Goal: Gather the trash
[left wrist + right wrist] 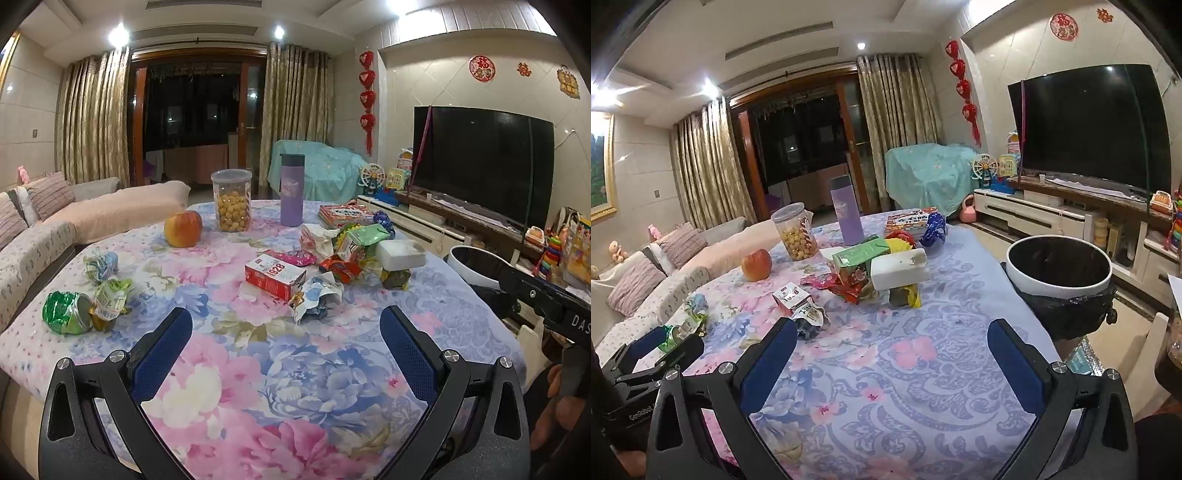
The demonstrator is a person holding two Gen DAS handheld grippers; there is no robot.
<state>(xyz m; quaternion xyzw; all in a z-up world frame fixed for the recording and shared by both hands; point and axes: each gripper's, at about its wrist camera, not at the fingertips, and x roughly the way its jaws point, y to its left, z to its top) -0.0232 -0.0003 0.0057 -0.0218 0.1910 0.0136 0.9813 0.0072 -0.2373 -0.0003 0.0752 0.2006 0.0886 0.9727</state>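
Trash lies on a floral tablecloth (280,369). There is a crushed green can (66,312) at the left, a red carton (275,275) and a crumpled wrapper (316,297) in the middle, and a pile with a green pack (364,236) and a white foam block (400,254). A white bin (1058,266) with a black liner stands off the table's right edge. My left gripper (286,325) is open and empty above the near cloth. My right gripper (892,338) is open and empty, with the bin to its right. The foam block (899,271) and the carton (792,297) lie ahead of it.
An apple (183,229), a jar of snack balls (232,199), a purple flask (291,188) and a book (345,213) stand at the table's far side. A sofa (37,236) runs along the left. A TV (1089,129) on a low cabinet is at the right.
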